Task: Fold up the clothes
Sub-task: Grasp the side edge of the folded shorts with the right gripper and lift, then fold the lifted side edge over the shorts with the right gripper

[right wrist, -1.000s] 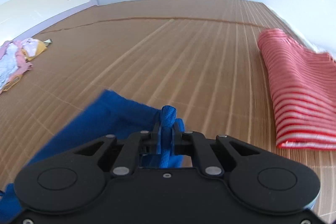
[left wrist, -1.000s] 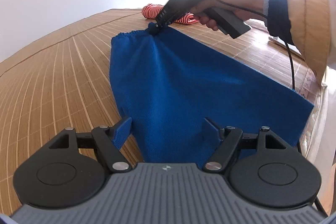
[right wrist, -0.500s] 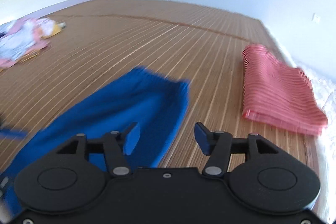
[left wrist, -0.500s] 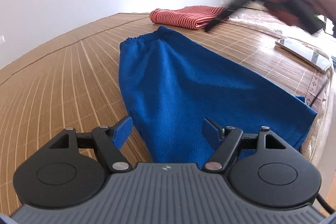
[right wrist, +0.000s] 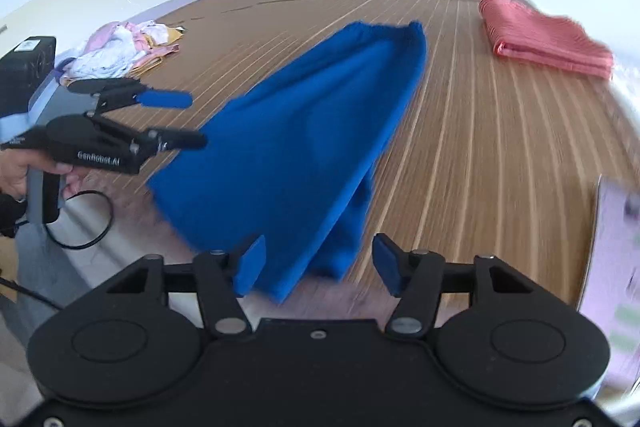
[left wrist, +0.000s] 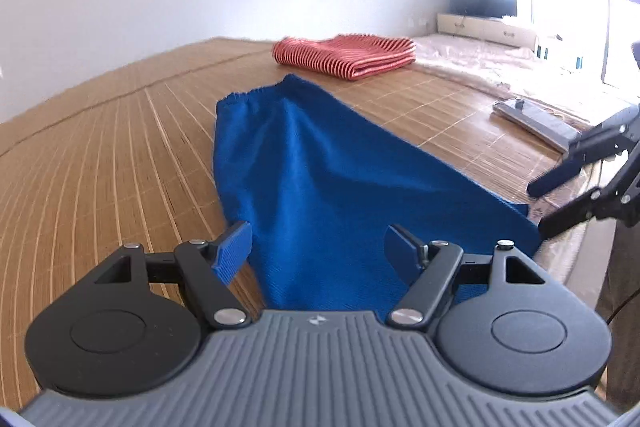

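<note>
A blue garment (left wrist: 320,167) lies spread on the bamboo mat (left wrist: 100,155), its gathered waistband at the far end; it also shows in the right wrist view (right wrist: 304,131). My left gripper (left wrist: 318,251) is open and empty, hovering over the garment's near end; it also shows in the right wrist view (right wrist: 176,119). My right gripper (right wrist: 316,263) is open and empty above the garment's near corner by the bed edge; it also shows in the left wrist view (left wrist: 536,207).
A folded red striped garment (left wrist: 344,57) lies beyond the blue one (right wrist: 544,39). A heap of pale clothes (right wrist: 120,47) sits at the far left of the mat. A flat phone-like device (left wrist: 532,115) lies near the right edge. A black box (right wrist: 24,67) stands at left.
My right gripper let go of the waistband, opened, and pulled back to the garment's near corner. The waistband now lies flat on the mat. My left gripper stayed open.
</note>
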Available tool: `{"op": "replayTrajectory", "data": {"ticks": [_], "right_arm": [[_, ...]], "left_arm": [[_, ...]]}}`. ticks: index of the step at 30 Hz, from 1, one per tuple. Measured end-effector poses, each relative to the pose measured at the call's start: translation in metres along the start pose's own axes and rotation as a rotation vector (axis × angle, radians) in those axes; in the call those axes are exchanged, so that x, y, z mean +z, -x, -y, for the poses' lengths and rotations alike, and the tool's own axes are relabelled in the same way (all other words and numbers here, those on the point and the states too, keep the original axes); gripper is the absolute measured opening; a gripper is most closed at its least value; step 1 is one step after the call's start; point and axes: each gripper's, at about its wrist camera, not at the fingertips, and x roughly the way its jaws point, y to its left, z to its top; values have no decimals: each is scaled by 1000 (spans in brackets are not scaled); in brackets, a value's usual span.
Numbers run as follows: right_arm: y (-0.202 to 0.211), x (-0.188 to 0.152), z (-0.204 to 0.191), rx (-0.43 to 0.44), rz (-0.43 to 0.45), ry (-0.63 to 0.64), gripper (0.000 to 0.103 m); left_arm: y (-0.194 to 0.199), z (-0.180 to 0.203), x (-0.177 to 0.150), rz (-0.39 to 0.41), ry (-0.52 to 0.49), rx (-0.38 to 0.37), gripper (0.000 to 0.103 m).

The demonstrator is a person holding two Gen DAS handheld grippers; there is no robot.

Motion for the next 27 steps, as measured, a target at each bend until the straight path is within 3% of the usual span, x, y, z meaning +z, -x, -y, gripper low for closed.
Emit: {"op": "replayTrajectory", "data": {"ticks": [4, 9, 12, 16, 18, 21, 24, 27], "right_arm": [[3, -10, -8, 9, 34, -29, 47], [-8, -12, 1, 62, 5, -160, 46], [-11, -18, 10, 94, 38, -250, 45], [-18, -14, 9, 85, 42, -255, 11], [-16, -11, 10, 117, 64, -269, 7], [1, -3, 20, 252, 171, -359, 6], [15, 13, 24, 339, 256, -398, 6], [20, 27, 25, 380, 299, -403, 6]], "left_arm": [[16, 6, -11, -7, 20, 19, 78], [35, 9, -18, -18, -49, 33, 78], [38, 14, -25, -20, -76, 22, 78], [37, 26, -29, -14, -122, -8, 78], [35, 33, -29, -9, -154, -35, 78], [29, 45, -29, 8, -192, -50, 83], [16, 58, -27, 21, -212, 10, 84], [2, 65, -24, 15, -246, 169, 84]]}}
